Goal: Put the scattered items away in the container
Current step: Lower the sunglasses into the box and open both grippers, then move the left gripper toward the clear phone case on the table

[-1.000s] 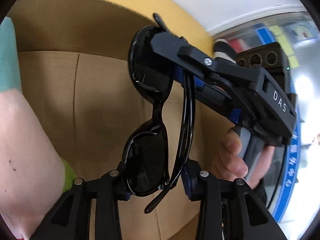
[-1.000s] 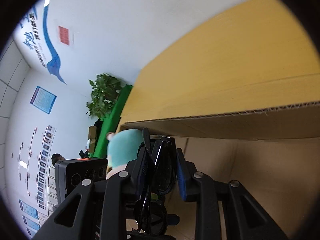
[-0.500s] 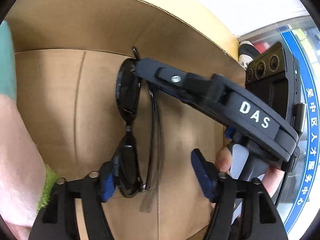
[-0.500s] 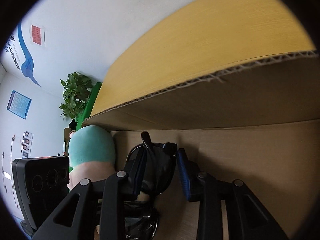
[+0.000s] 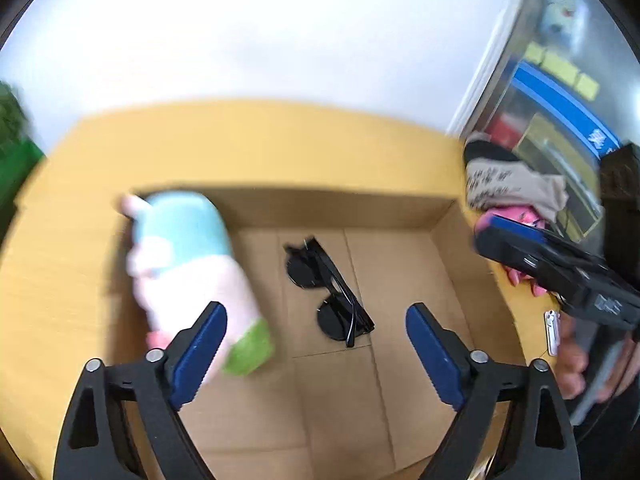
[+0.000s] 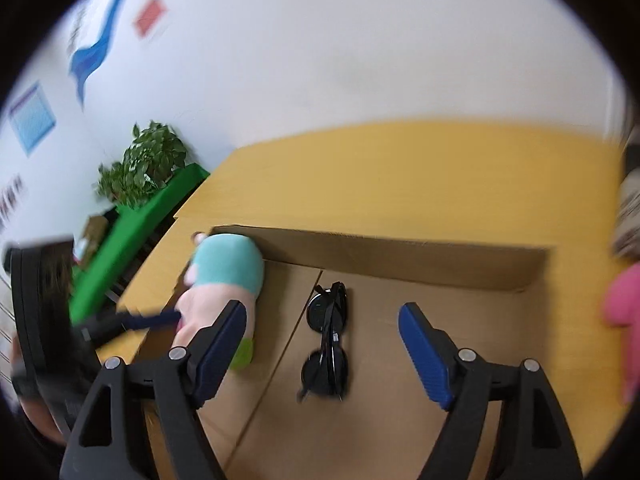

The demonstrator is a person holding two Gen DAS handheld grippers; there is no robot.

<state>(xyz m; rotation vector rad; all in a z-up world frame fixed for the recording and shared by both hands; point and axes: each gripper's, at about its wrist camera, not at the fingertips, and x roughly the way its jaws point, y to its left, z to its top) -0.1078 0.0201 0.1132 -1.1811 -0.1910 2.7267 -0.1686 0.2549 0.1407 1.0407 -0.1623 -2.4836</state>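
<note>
Left gripper [image 5: 316,350]: jaws opening, nothing between the blue pads, lower centre of its frame. Right gripper [image 6: 322,352]: likewise opening and empty, lower centre of its own frame. Neither holds anything.

Directly beyond both pairs of jaws, one pair of black sunglasses [image 5: 329,291] lies folded on the floor of the cardboard box [image 5: 340,204], mid-frame, apart from the pads. Left of it in both views, one plush toy [image 6: 224,280], teal above, pale pink below with a green end, rests in the box against its left wall. The box sits on a yellow table [image 6: 420,168].

Count in the box: two items, one of each.

Outstanding, as judged: at the right edge of the left view, outside the box, a beige printed cloth [image 5: 508,184] and a pink object [image 5: 520,216] lie on the table, one each; motion blur prevents identifying the pink object. A small silver item [image 5: 552,332] lies nearby. The task appears partly done, with these still to be collected.
</note>
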